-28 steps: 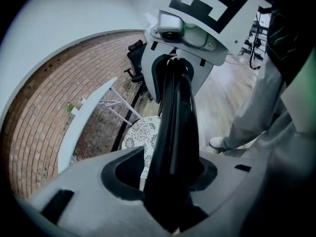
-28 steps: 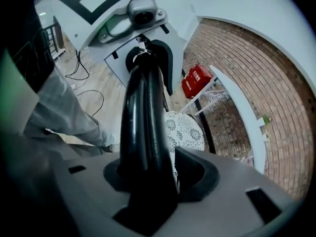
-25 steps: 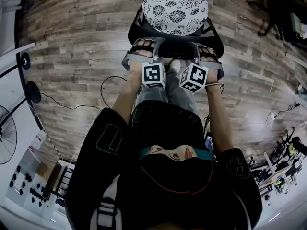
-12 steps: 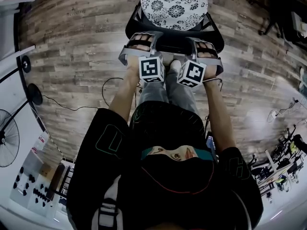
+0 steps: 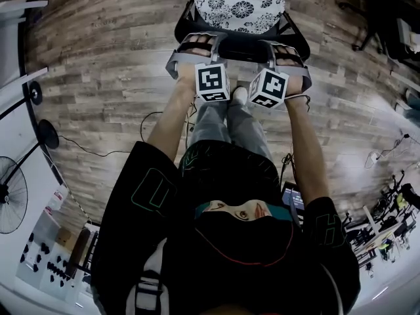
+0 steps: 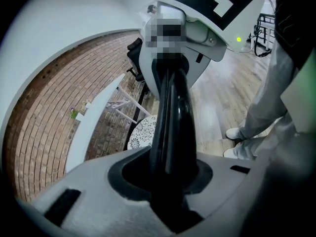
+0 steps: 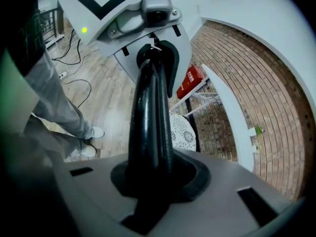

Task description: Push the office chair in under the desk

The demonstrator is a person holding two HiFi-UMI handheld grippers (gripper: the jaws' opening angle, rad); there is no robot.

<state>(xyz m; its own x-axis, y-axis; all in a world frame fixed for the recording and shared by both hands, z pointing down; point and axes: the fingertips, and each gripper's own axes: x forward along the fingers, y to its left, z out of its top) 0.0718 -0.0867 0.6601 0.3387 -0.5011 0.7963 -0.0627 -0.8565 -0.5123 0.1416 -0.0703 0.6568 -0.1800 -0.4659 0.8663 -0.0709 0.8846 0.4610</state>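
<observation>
The office chair has a floral seat cushion (image 5: pixel 239 5) and a black backrest (image 5: pixel 241 48), seen from above at the top of the head view. My left gripper (image 5: pixel 195 48) is shut on the left part of the backrest's top edge. My right gripper (image 5: pixel 287 56) has just been closing and now clamps the right part. In each gripper view the black backrest edge (image 6: pixel 170 132) (image 7: pixel 150 127) runs straight out between the jaws. The white desk (image 6: pixel 94 127) (image 7: pixel 232 117) stands against a brick wall beyond the chair.
The person's legs and white shoes (image 5: pixel 239 96) stand right behind the chair. Cables (image 5: pixel 98 146) trail over the wooden floor at the left, near a fan (image 5: pixel 10 192). A red box (image 7: pixel 190 80) sits by the desk legs. Gear clutters the right edge (image 5: pixel 387 209).
The chair and both grippers have moved up the picture, away from the person, who has stepped after them. The seat cushion is now partly cut off by the top edge.
</observation>
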